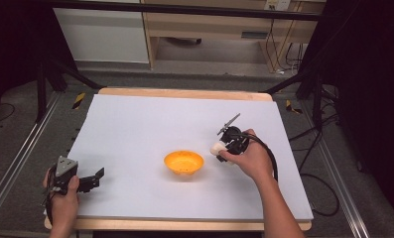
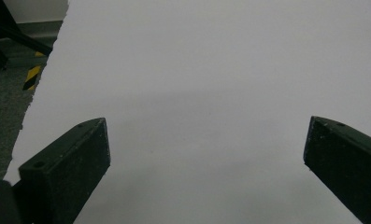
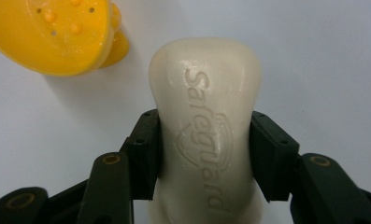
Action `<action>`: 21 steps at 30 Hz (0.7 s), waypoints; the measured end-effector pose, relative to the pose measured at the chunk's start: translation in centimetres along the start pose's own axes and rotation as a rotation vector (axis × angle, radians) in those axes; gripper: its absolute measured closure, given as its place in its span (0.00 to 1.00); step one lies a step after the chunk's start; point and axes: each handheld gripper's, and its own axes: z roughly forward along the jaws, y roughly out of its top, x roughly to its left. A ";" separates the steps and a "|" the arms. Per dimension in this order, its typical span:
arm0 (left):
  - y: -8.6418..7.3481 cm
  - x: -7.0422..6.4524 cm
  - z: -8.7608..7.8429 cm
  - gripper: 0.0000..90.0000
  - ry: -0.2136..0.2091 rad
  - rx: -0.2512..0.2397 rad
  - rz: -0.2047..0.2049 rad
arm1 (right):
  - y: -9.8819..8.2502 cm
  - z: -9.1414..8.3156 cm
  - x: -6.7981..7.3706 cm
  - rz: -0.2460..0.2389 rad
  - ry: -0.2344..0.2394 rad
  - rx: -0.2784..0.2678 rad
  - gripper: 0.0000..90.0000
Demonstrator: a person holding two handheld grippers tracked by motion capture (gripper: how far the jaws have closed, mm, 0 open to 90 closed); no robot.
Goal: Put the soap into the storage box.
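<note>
High view: you are holding the soap bar (image 1: 218,148) in your right gripper (image 1: 222,147), above the white table (image 1: 135,129) just right of the orange dish (image 1: 184,163); placing it seems left to do.
Left gripper view: your left gripper (image 2: 206,149) is resting wide, gripping nothing.
Right gripper view: both jaws are pinching the soap bar (image 3: 205,116) near the orange dish (image 3: 57,35).

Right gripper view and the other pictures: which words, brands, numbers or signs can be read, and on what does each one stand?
"Safeguard", embossed along the white soap bar, above an embossed shield outline.
Yellow-and-black striped tape on the floor: no writing.
Small label on the wooden furniture behind the table: too small to read.
</note>
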 end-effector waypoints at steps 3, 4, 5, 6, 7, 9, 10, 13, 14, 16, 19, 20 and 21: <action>0.0 0.0 0.0 0.00 -0.003 -0.001 -0.005 | 0.5 -0.2 0.3 -0.008 0.006 0.002 0.55; 0.0 0.0 0.0 0.00 -0.003 -0.003 -0.008 | 0.7 -0.3 0.4 -0.018 0.008 -0.002 0.55; 0.0 0.0 0.0 0.00 -0.002 -0.001 -0.005 | 0.9 -0.4 0.6 -0.021 0.009 -0.005 0.55; 0.0 0.0 0.0 0.00 -0.001 -0.001 -0.001 | 1.0 -0.4 0.7 -0.027 0.011 -0.008 0.55; 0.0 0.0 0.0 0.00 0.000 -0.001 -0.001 | 1.2 -0.5 0.9 -0.037 0.012 -0.008 0.55; 0.0 0.0 0.0 0.00 0.000 0.000 0.000 | 1.4 -0.5 1.1 -0.040 0.011 -0.009 0.55; 0.0 0.0 0.0 0.00 0.000 -0.001 -0.001 | 1.7 -0.5 1.5 -0.057 0.013 -0.009 0.55; 0.0 0.0 0.0 0.00 -0.001 0.000 0.000 | 2.1 -0.5 1.8 -0.068 0.016 -0.006 0.55; 0.0 0.0 0.0 0.00 -0.001 0.000 -0.001 | 2.2 -0.6 1.9 -0.078 0.017 -0.005 0.55; 0.0 0.0 0.0 0.00 -0.002 -0.001 -0.003 | 2.6 -0.7 2.2 -0.090 0.016 -0.006 0.55; 0.0 0.0 0.0 0.00 -0.004 -0.003 -0.008 | 3.2 -0.8 2.6 -0.102 0.020 -0.013 0.55; 0.0 0.0 0.0 0.00 -0.004 -0.003 -0.009 | 3.3 -0.8 2.7 -0.107 0.019 -0.012 0.55; 0.0 0.0 0.0 0.00 -0.003 -0.003 -0.009 | 3.5 -0.8 2.9 -0.117 0.018 -0.007 0.55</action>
